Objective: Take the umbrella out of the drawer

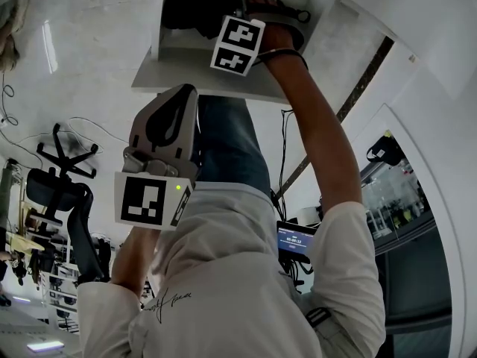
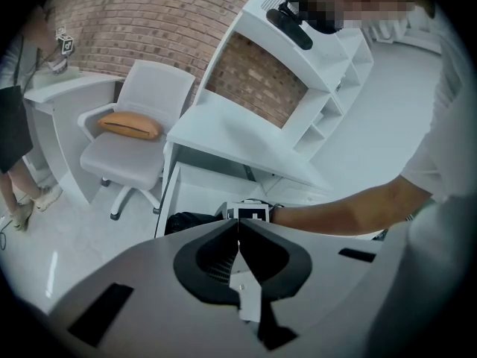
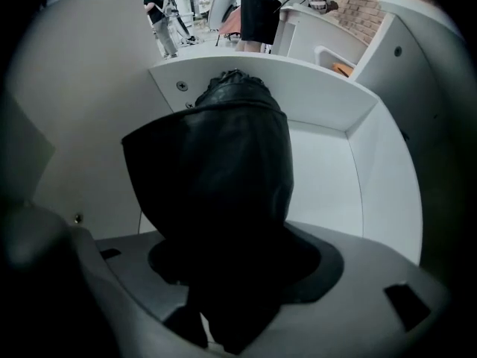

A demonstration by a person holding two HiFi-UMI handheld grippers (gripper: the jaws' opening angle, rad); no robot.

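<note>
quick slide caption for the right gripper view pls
Black folded umbrella gripped in the right tongs, not yet lifted out of the open white drawer.

White drawer [image 1: 201, 80] stood open at top centre, black umbrella [image 1: 190, 10] was inside toward frame left, white chair [image 2: 160, 88] stood on floor [image 2: 59, 230], orange cushion [image 2: 130, 125] lay on seat

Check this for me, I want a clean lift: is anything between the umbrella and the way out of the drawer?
Nothing visible is. The right gripper is shut on the black umbrella in the open white drawer; no other thing shows in the drawer, and the left gripper, shut and empty, is held outside it.
</note>
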